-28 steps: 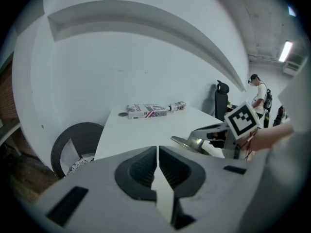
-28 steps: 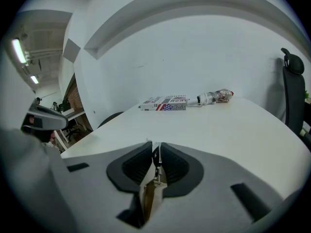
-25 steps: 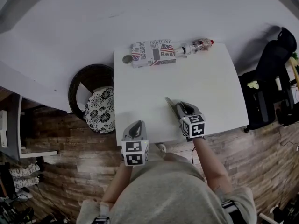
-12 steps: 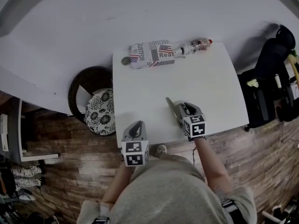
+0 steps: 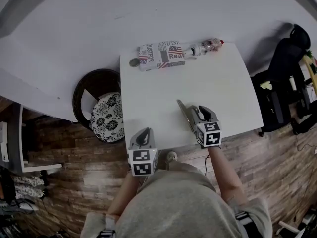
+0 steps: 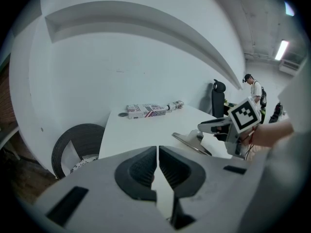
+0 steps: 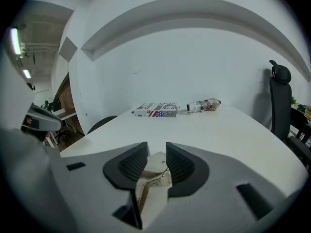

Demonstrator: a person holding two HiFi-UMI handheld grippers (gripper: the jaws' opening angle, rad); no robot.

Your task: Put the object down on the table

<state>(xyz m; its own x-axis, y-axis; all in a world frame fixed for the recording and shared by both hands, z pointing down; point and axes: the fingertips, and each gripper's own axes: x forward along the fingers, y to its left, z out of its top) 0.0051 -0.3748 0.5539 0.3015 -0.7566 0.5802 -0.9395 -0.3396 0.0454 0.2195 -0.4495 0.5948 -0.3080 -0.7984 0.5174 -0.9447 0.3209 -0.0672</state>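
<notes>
The right gripper has just been spreading its fingers, which stood closer together a second ago. The metal tool now sits between them in a wider gap. In the head view the gripper has also edged slightly rightward over the surface.

- White tabletop in front of me.
- Far edge: printed box, bottle on its side, small round disc.
- Nearer me: metal tool resting on it.
</notes>
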